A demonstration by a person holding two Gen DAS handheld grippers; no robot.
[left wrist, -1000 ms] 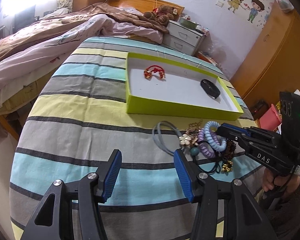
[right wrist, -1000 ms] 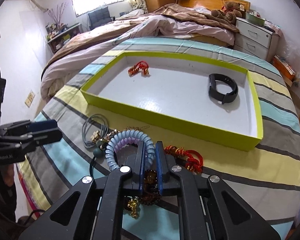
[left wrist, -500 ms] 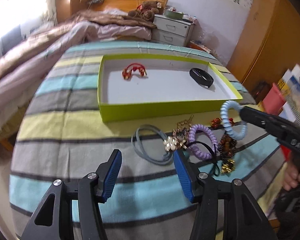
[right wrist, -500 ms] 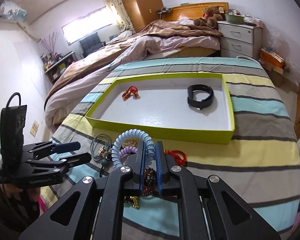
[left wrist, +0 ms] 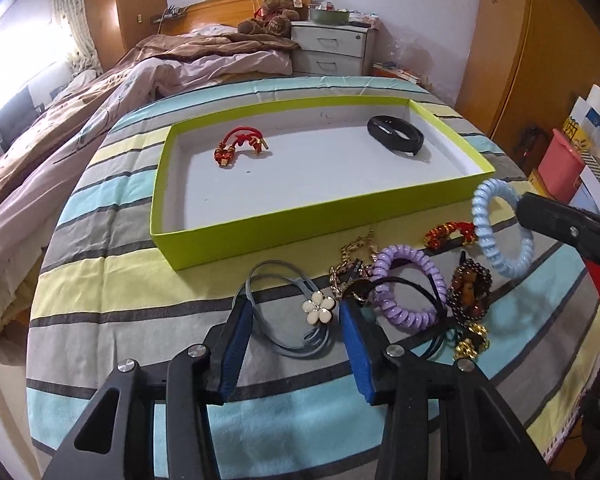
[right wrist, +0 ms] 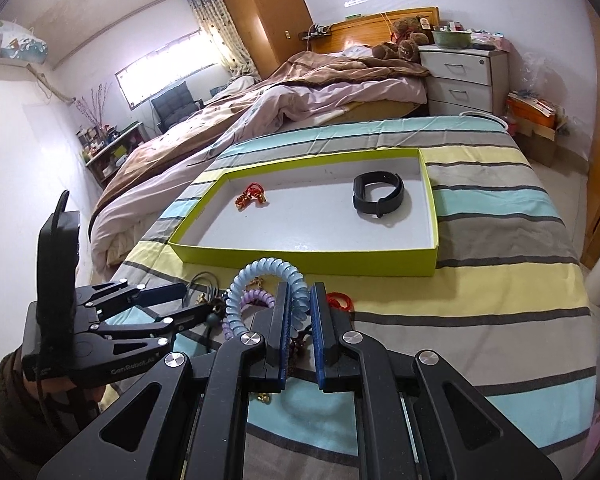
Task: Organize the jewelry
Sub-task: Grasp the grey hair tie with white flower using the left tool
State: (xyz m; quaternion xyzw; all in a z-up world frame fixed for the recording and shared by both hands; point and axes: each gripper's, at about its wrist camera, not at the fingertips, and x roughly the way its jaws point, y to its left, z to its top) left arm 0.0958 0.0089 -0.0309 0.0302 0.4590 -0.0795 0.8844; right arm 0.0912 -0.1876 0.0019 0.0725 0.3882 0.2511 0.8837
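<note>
Right, here's where things stand.
Right gripper (right wrist: 300, 312): clamped on the blue spiral hair tie (left wrist: 500, 232), which hangs off its tips in the air, above the striped cloth (left wrist: 112, 280) and just short of the green tray (left wrist: 300, 220).
Left gripper (left wrist: 296, 344): spread wide and empty, hovering low over the grey cord with the white flower (left wrist: 319, 307).
Tray contents: a red-and-gold bracelet (left wrist: 238, 146) on the left, a black wristband (left wrist: 396, 134) on the right, well apart, plenty of bare floor between.
Pile on the cloth: purple spiral tie (left wrist: 408, 292), gold chain (left wrist: 352, 264), brown bead bracelet (left wrist: 470, 288), a second red knot piece (left wrist: 448, 234), all heaped close and partly overlapping.
Risk one: the pinch is on one thin stretch of coil, so a quick swing could let the springy loop squirm out and fall short of the tray.
Risk two: a low pass might catch the loop on the tray's near wall and shove the light box.
Risk three: the left side, closing here, could snag the chain lying against the flower and drag the whole tangle.
</note>
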